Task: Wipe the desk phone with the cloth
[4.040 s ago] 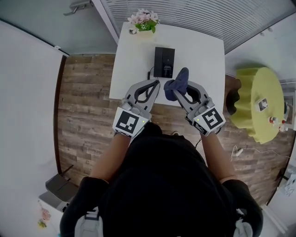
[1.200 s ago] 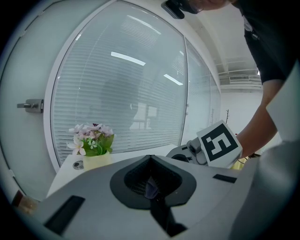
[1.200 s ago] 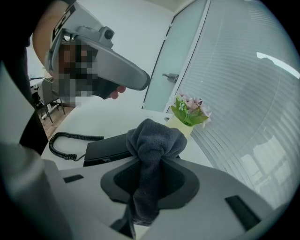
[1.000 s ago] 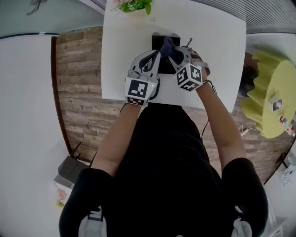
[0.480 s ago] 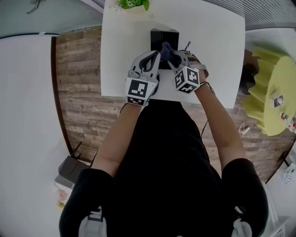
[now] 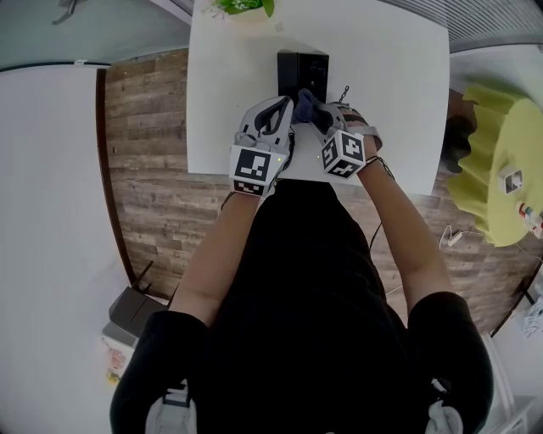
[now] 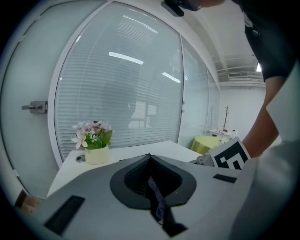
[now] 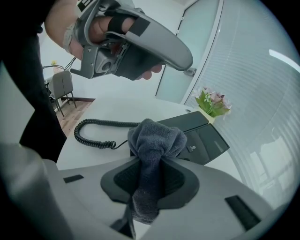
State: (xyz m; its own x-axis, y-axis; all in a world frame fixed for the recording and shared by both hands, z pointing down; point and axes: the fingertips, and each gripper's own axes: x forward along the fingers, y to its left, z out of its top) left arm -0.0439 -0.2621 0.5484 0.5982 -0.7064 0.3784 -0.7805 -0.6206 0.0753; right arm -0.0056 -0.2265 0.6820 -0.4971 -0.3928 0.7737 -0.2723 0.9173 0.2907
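Note:
The black desk phone (image 6: 302, 73) lies on the white table (image 6: 390, 93). My right gripper (image 6: 316, 116) is shut on a dark blue cloth (image 6: 306, 104), whose bunched end is at the phone's near end. In the right gripper view the cloth (image 8: 154, 140) sticks up from the jaws in front of the phone (image 8: 199, 133) and its coiled cord (image 8: 93, 133). My left gripper (image 6: 283, 108) hovers just left of the cloth, jaws together, holding nothing. The left gripper (image 7: 150, 159) points up toward the glass wall, with a sliver of blue showing through its gap.
A pot of flowers (image 6: 242, 8) stands at the table's far edge, also seen as the flowers (image 7: 93, 136). A yellow-green round table (image 6: 496, 169) stands to the right. Wood floor lies to the left. A chair (image 8: 61, 86) stands beyond the table.
My right gripper has drawn the cloth back along the phone toward the person, uncovering more of the phone's top. The left gripper has hardly moved.

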